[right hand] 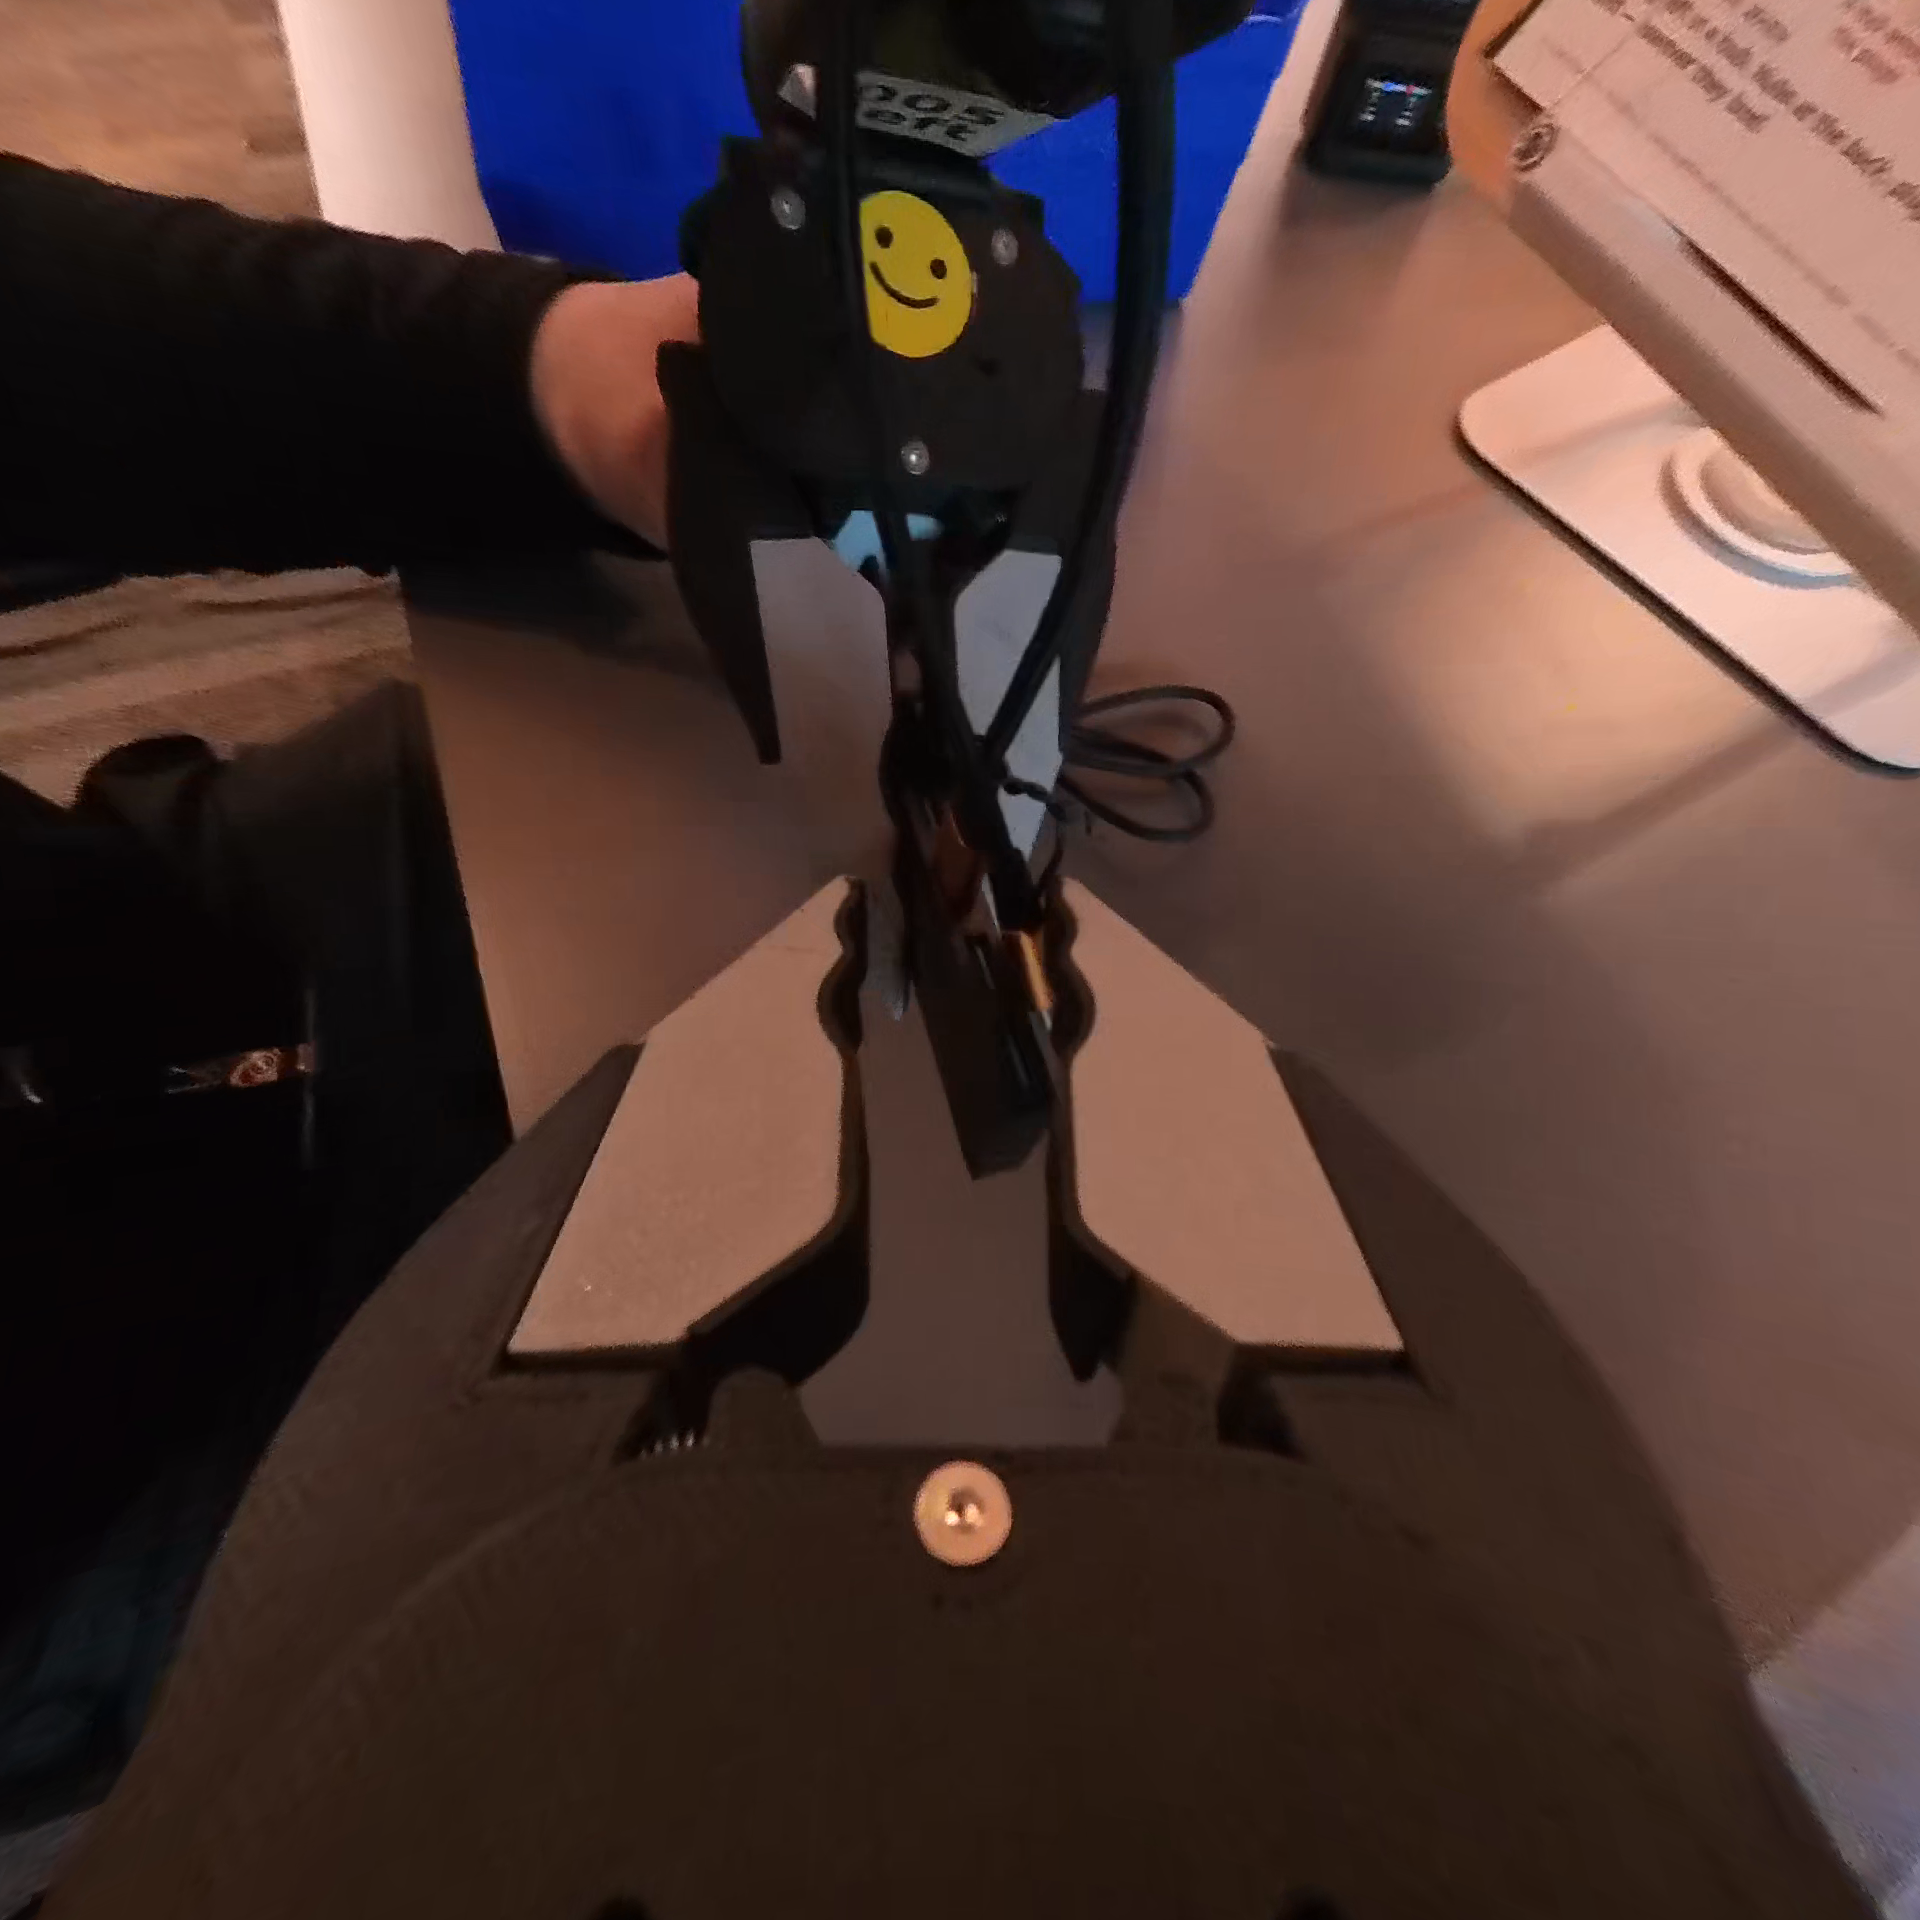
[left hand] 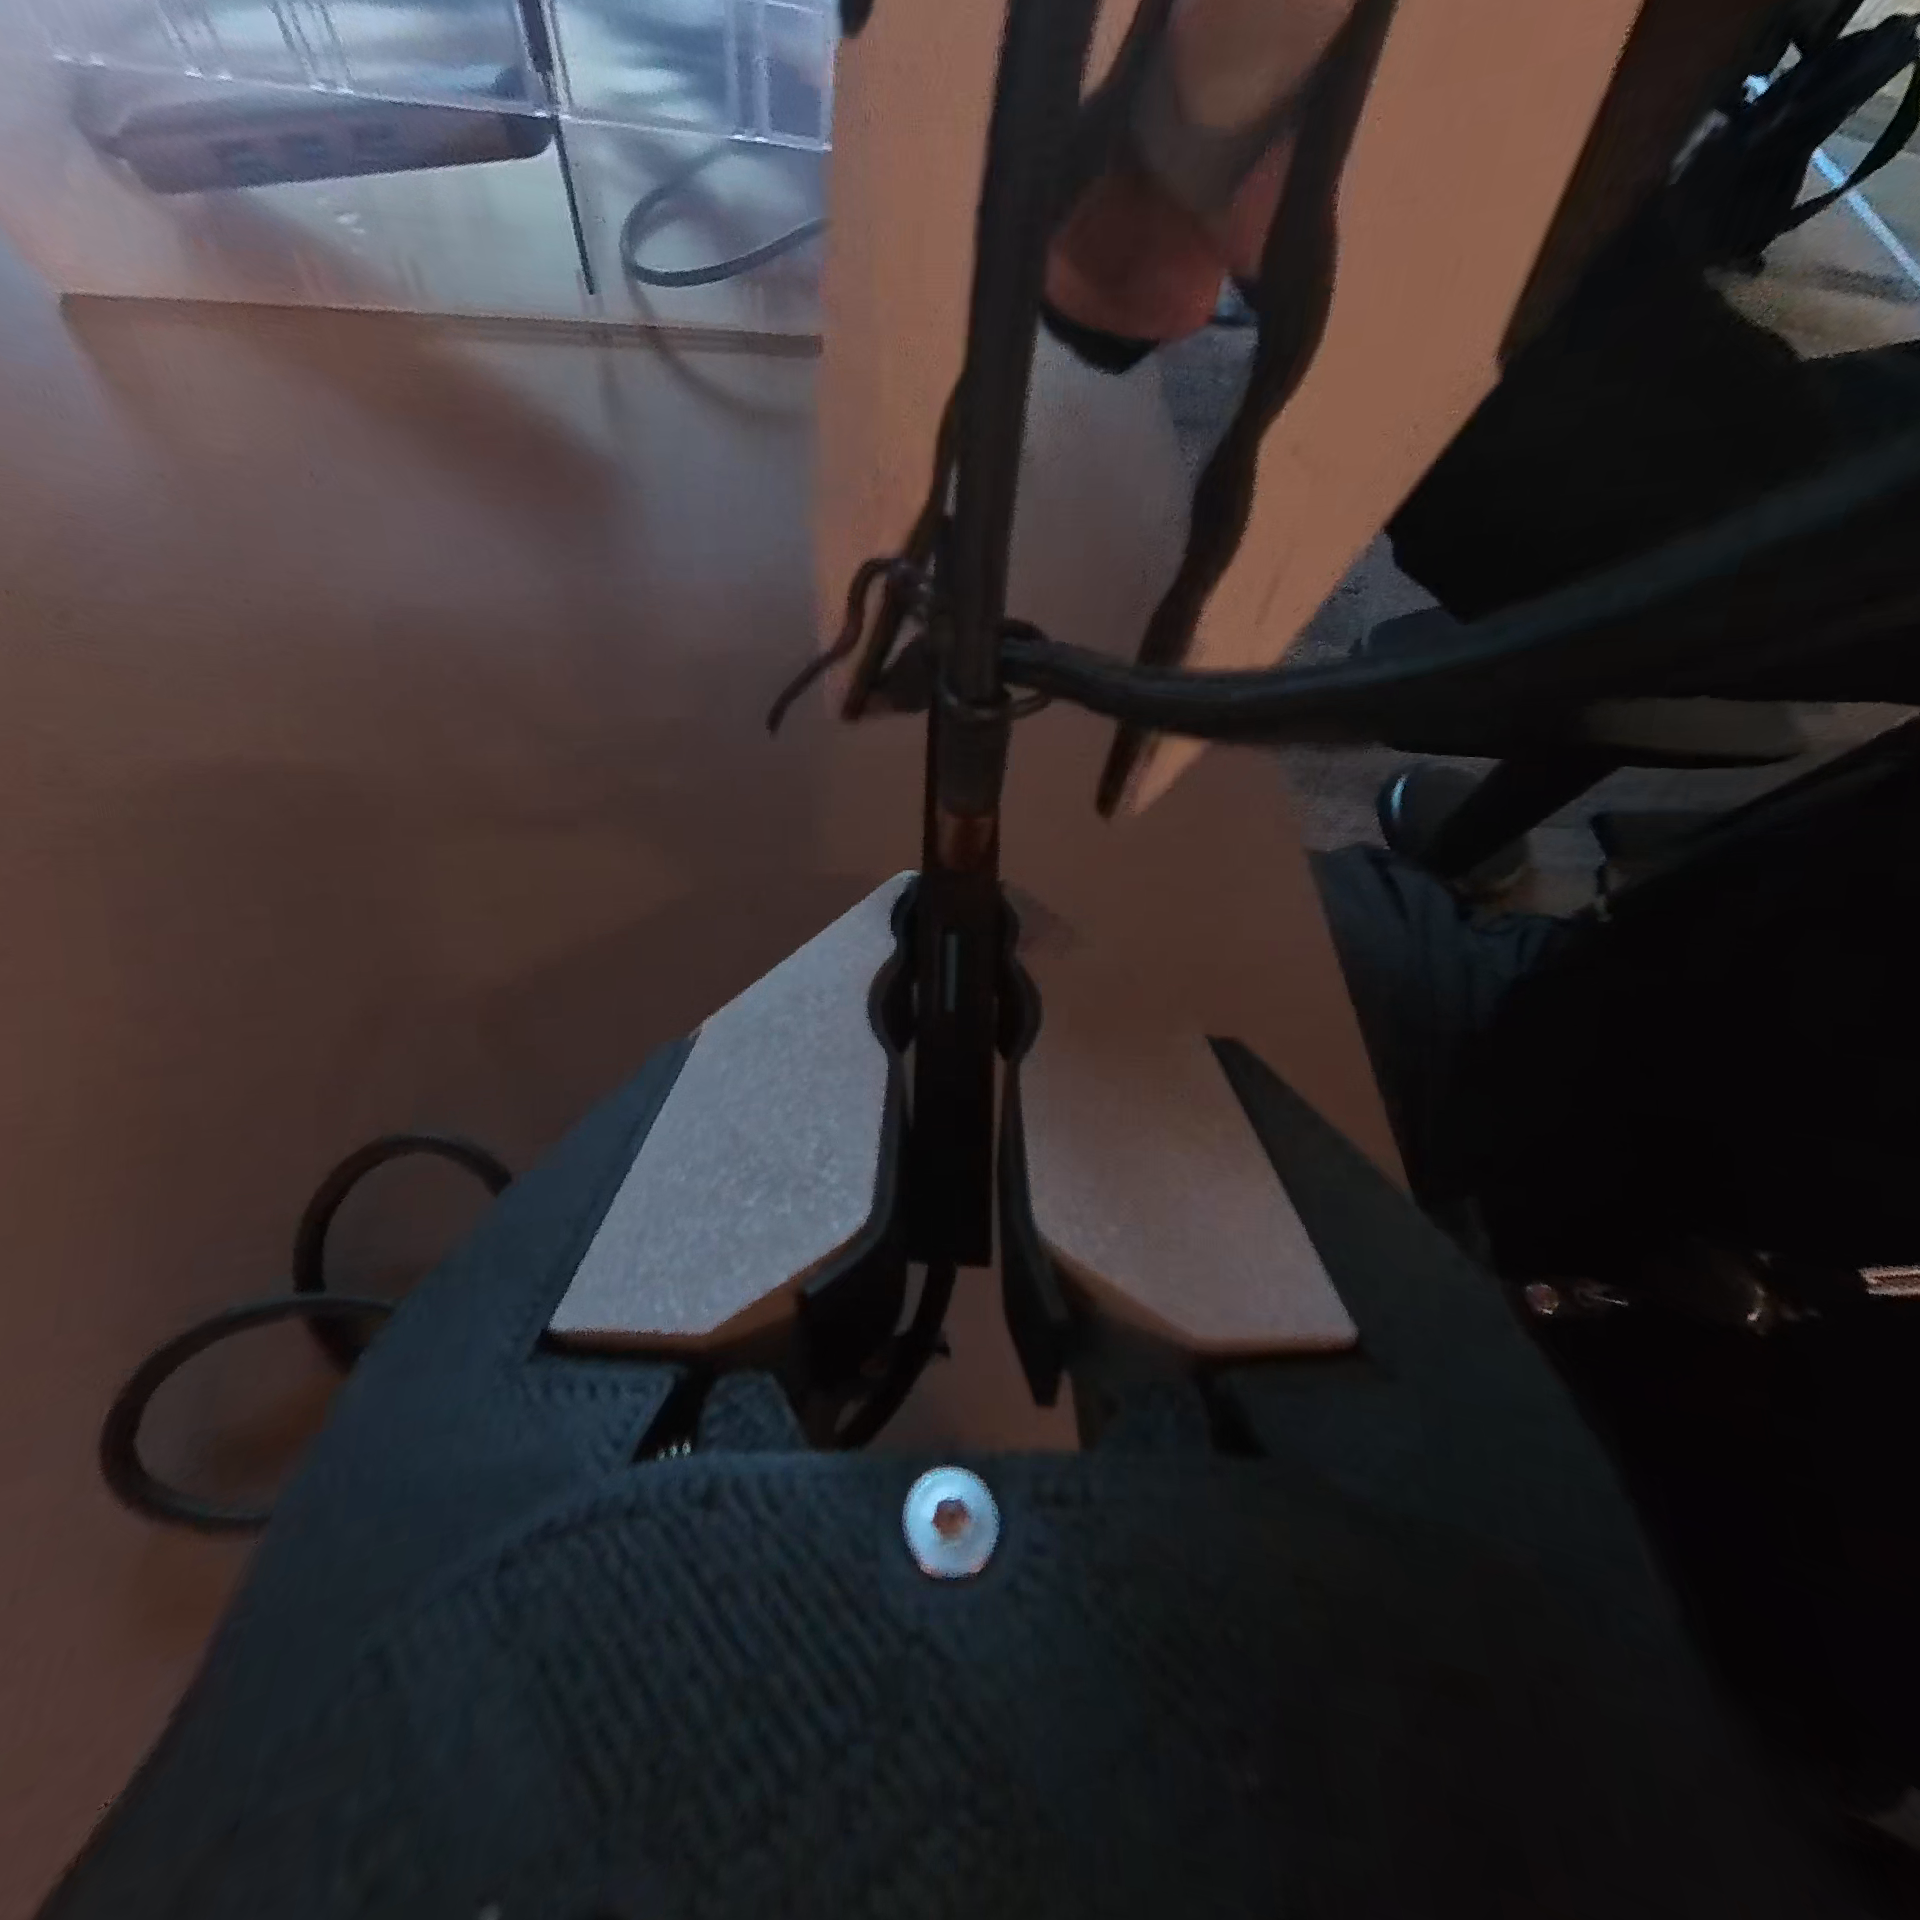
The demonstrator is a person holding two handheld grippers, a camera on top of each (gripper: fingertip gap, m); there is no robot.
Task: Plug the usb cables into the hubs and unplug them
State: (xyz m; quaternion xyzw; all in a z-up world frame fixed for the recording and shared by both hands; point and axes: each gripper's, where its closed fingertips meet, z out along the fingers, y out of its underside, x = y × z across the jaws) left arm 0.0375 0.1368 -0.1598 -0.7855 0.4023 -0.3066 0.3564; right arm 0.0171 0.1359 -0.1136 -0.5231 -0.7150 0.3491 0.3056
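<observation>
Item: left gripper (left hand: 951, 997), fingers pressed together on a thin dark hub (left hand: 954, 1091) held edge-on above the brown table (left hand: 312, 727), near its right edge. Item: right gripper (right hand: 961, 971), facing the left one; fingers nearly closed around the same hub end and a gold-tipped plug (right hand: 1029, 961) of a black usb cable (right hand: 935, 623). Whether it actually pinches the plug or only brackets it cannot be told; motion blur hides the contact. Item: second hub (left hand: 312, 145), long and dark, lying at the far left of the table inside a clear rack (left hand: 665, 114), apart from both grippers, no cable seen in its ports. Item: spare cable loops (left hand: 260, 1351) lying on the table by the left gripper. Item: white stand base (right hand: 1683, 540) toward the far right corner in the right wrist view. Progress, as judged: mid-cycle on the held hub, the plug sitting at or in a port; whether going in or coming out is not evident. The far hub apparently remains to be done.
</observation>
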